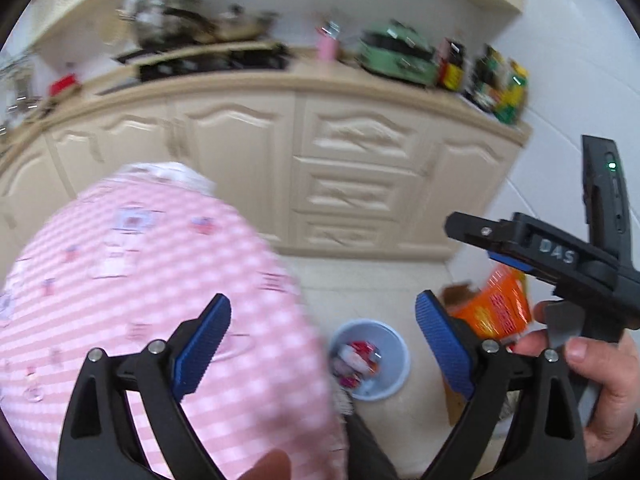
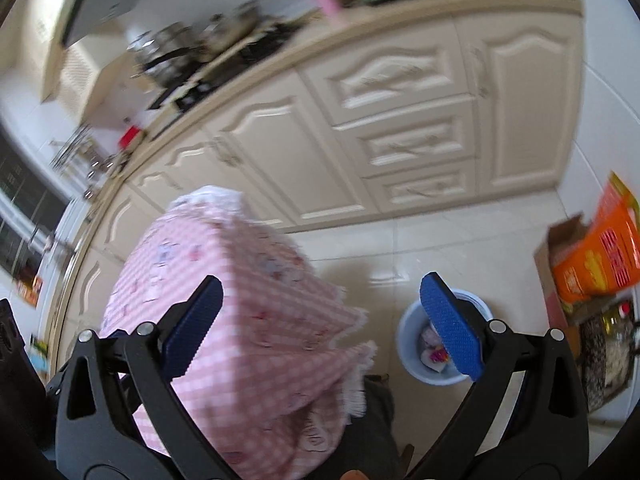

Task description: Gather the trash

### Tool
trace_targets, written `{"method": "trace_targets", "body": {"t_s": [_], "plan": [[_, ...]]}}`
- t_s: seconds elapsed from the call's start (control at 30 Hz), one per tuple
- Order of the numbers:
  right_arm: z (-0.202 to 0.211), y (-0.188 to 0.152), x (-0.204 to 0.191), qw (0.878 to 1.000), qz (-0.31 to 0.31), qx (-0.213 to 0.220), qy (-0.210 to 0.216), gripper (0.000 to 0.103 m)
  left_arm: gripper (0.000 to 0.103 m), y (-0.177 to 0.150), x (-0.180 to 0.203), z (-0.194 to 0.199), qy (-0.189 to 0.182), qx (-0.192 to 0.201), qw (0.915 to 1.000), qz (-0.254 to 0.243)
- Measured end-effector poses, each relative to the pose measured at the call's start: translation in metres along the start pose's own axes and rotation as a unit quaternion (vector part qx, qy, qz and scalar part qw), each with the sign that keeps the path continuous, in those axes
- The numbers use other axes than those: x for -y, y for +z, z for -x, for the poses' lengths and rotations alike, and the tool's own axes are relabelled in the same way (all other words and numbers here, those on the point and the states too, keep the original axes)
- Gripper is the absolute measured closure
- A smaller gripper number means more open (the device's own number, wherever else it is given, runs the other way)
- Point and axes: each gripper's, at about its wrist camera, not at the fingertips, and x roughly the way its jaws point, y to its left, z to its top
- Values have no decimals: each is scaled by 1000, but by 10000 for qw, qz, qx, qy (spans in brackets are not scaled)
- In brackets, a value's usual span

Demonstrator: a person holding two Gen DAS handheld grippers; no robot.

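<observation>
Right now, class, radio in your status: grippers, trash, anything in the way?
Left gripper open, empty. Right gripper open, empty. Bin on floor, wrappers inside. Pink checked cloth beside it, crowding the left.

Only legible txt: raised letters "DAS" on the black body of the right gripper (image 1: 516, 252), seen in left wrist view; red print on the orange box (image 1: 498, 308) and labels on the countertop bottles (image 1: 500, 84) too blurred to read.
</observation>
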Motion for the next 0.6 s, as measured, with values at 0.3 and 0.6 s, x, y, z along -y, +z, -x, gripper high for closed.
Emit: {"method": "trace_targets", "body": {"t_s": [0.3,0.6], "plan": [[11,2,-147,9881,1354,224,698,6,11,-1,-92,96,1511,883,9827,605],[39,-18,-277,9551,2612,715,1200,6,7,-5,-164,204,2990,1690,9315,1199]]}}
